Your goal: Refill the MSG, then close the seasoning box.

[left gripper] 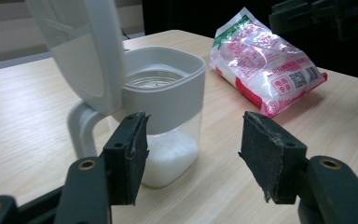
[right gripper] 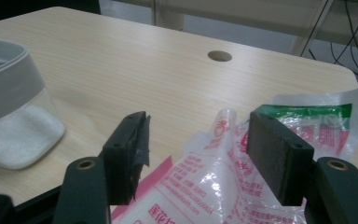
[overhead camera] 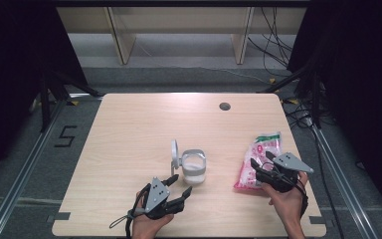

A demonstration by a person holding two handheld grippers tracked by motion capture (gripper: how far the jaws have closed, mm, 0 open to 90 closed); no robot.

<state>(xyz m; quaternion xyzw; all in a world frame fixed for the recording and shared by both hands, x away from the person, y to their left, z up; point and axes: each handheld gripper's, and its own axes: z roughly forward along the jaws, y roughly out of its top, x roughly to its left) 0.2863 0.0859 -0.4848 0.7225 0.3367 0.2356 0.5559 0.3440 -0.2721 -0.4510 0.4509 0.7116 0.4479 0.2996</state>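
A: Where is the bag?

B: The pink-and-white bag (overhead camera: 261,158) lies flat on the right side of the table (overhead camera: 129,134), its green end pointing far. The right gripper (overhead camera: 266,164) sits over its near end, jaws spread wide with the plastic between them. The pads are not pressing on it.

A: And the left gripper?

B: The left gripper (overhead camera: 180,185) is near the front edge, just this side of the jar (overhead camera: 194,167). Its jaws are apart too, with nothing held; one pad (left gripper: 131,154) stands in front of the jar's clear wall.

A: The jar itself?

B: Upright near the table's middle, its lid (overhead camera: 174,151) flipped up on the left, white grains in the bottom. The bag is well apart, to its right.
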